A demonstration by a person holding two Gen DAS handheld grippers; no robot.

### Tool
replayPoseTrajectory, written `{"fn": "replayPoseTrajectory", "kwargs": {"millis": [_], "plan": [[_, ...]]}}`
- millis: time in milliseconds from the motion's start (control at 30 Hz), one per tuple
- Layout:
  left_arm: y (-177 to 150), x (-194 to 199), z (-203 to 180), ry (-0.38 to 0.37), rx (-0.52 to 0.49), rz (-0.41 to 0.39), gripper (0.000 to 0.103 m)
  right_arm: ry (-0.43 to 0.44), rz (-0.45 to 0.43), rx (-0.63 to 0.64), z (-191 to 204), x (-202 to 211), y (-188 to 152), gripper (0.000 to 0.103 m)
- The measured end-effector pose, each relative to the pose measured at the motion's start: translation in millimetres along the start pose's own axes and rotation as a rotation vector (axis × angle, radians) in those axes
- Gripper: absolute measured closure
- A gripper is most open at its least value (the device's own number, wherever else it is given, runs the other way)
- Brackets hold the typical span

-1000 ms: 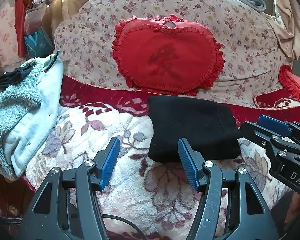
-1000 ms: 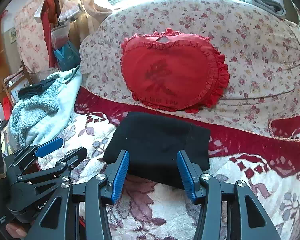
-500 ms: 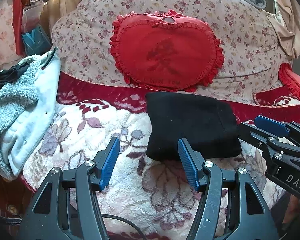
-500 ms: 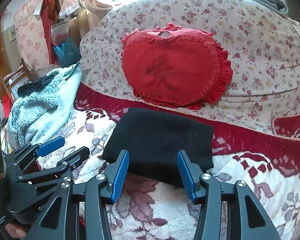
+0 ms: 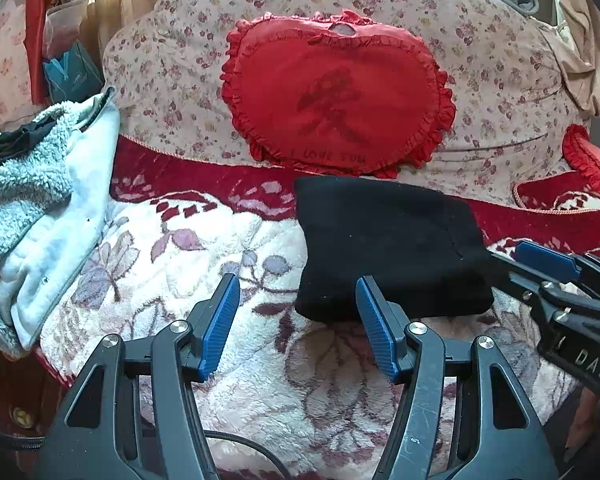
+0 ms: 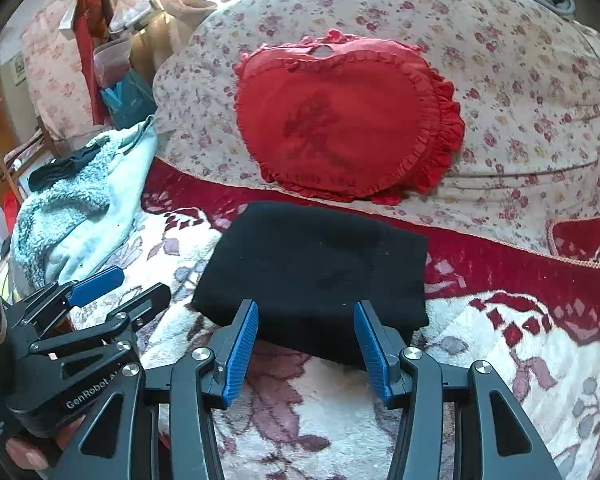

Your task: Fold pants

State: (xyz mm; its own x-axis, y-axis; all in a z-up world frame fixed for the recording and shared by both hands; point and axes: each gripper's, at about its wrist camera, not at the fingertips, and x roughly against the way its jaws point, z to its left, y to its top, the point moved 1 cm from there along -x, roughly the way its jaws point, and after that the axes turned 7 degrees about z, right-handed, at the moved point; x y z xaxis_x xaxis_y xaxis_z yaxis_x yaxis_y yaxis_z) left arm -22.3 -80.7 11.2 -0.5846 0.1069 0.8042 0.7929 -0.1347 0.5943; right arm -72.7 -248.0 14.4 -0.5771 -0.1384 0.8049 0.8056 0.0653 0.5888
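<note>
Black pants (image 6: 312, 268) lie folded on floral blanket (image 6: 332, 412), at 12 o'clock from my grippers. Left gripper (image 5: 298, 322), right gripper (image 6: 306, 346) gaping, empty. Fold looks finished; next, I withdraw.

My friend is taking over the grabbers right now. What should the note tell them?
Left gripper: open, empty, in front of the black pants.
Right gripper: open, empty, at the pants' near edge.
Pants: a compact folded rectangle on the floral blanket, below the red heart pillow.
Done: the folding looks finished.
Left: probably nothing; maybe check that the edges lie neat.
</note>
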Motion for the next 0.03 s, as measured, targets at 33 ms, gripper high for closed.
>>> {"fn": "replayPoseTrajectory", "kwargs": {"millis": [33], "plan": [[0.4, -1.9, 1.1, 0.001, -0.001, 0.007, 0.043, -0.006, -0.002, -0.007, -5.8, -0.9, -0.8, 0.055]]}}
